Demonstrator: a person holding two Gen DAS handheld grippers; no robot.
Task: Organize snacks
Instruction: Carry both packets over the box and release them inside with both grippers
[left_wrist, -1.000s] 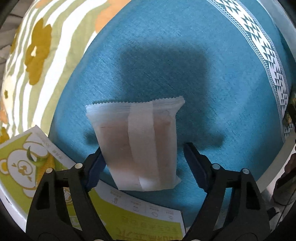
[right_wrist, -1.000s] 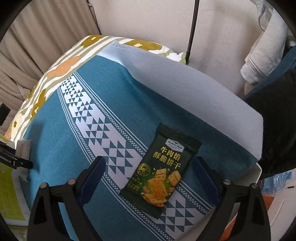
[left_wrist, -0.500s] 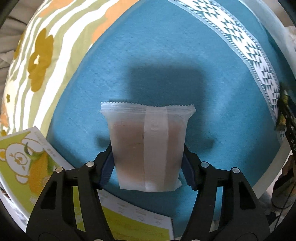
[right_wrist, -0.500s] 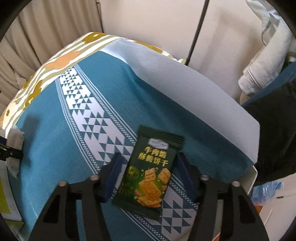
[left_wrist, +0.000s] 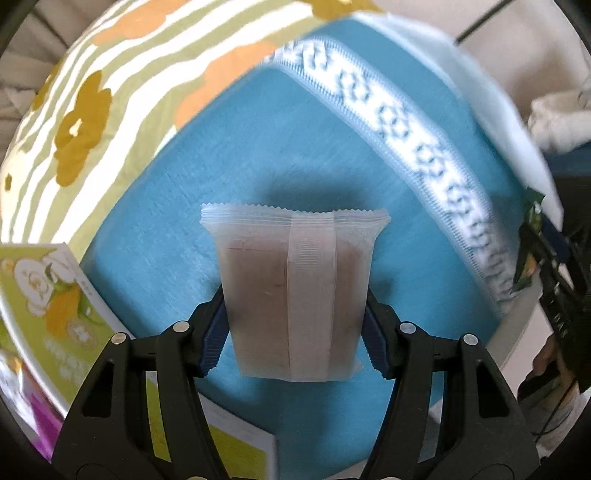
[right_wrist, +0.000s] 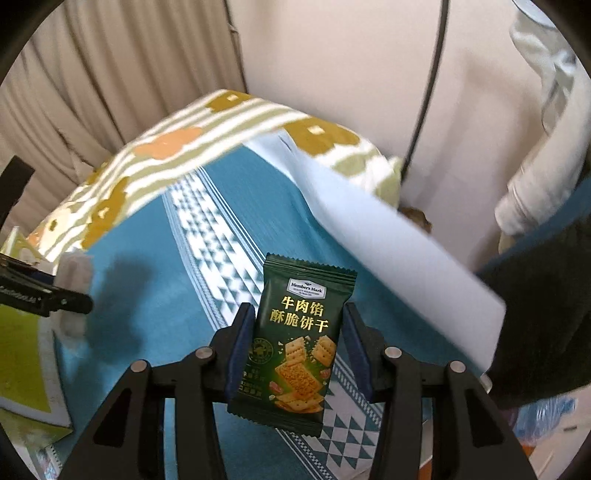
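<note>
We are mid-pickup in sorting the snacks, with one packet in each claw. Our left gripper (left_wrist: 293, 334) points straight down and is clamped on the two long sides of a frosted white packet (left_wrist: 293, 291) with a brownish bar inside; its shadow on the blue cloth (left_wrist: 229, 158) suggests it is clear of the surface. Our right gripper (right_wrist: 297, 349) is closed on a dark green cracker packet (right_wrist: 295, 339), printed side toward us, held above the cloth's white triangle band (right_wrist: 218, 243). Its jaws have just been closing, with the packet between them. The next move, we judge, is to carry both packets to wherever they are being gathered; that spot is not clear from here. A green and yellow box (left_wrist: 55, 295) lies at the near left, partly under the left claw, and a flowered striped cover (left_wrist: 110, 85) fills the far left. On the right the cloth ends at a pale edge, beyond which hang dark and white fabrics (right_wrist: 532, 184). The middle of the cloth is bare, giving free room there.
</note>
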